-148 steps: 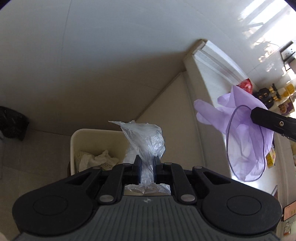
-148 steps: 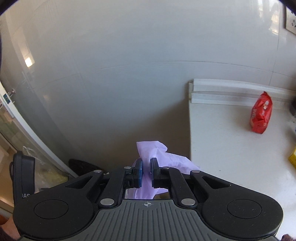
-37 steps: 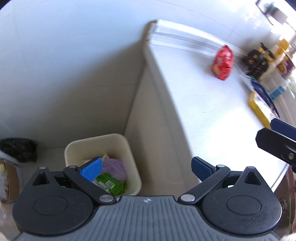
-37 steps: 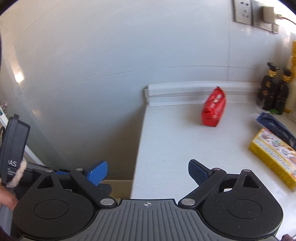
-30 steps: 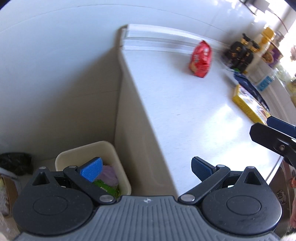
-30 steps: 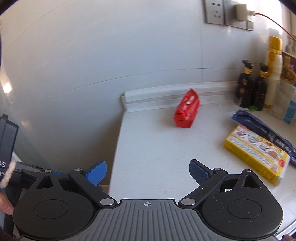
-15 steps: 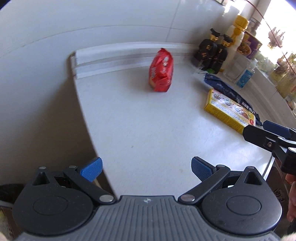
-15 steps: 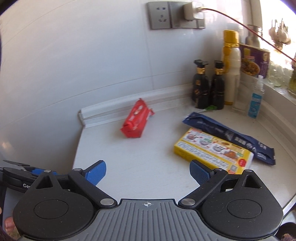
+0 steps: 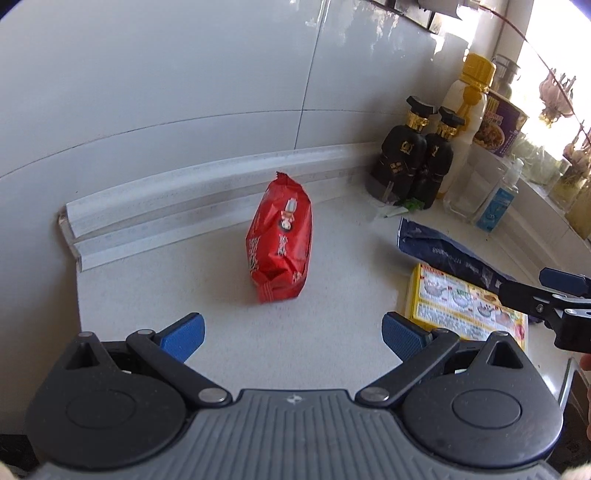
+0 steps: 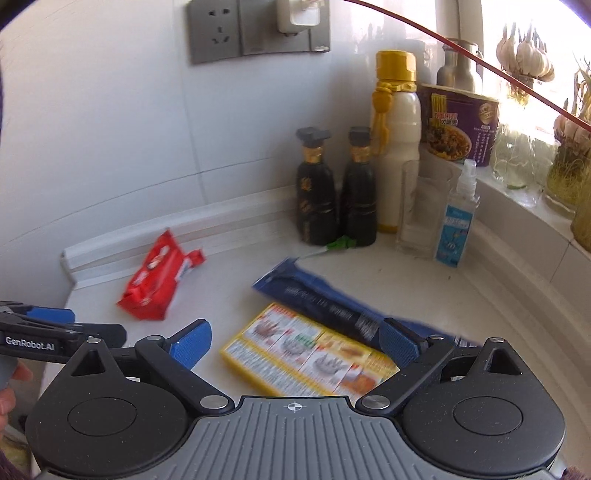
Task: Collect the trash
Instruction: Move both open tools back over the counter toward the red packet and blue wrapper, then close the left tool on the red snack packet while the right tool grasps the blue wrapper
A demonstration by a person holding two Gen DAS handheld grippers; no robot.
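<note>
A red snack packet (image 9: 279,240) lies on the white counter (image 9: 192,280) near the back ledge, straight ahead of my left gripper (image 9: 291,334), which is open and empty. The packet also shows in the right wrist view (image 10: 157,278). My right gripper (image 10: 295,341) is open and empty, above a yellow box (image 10: 306,354) with a dark blue wrapper (image 10: 325,302) behind it. The box (image 9: 465,306) and wrapper (image 9: 443,253) lie right of the red packet in the left wrist view.
Two black bottles (image 10: 336,192), a white bottle with a yellow cap (image 10: 397,147), a clear spray bottle (image 10: 456,218), a glass and a purple noodle cup (image 10: 461,125) stand at the back right. A wall socket (image 10: 258,29) is above. The counter's left edge drops off.
Both grippers let their trash go into the bin and opened. They swung right from the bin to the counter and now face the packets.
</note>
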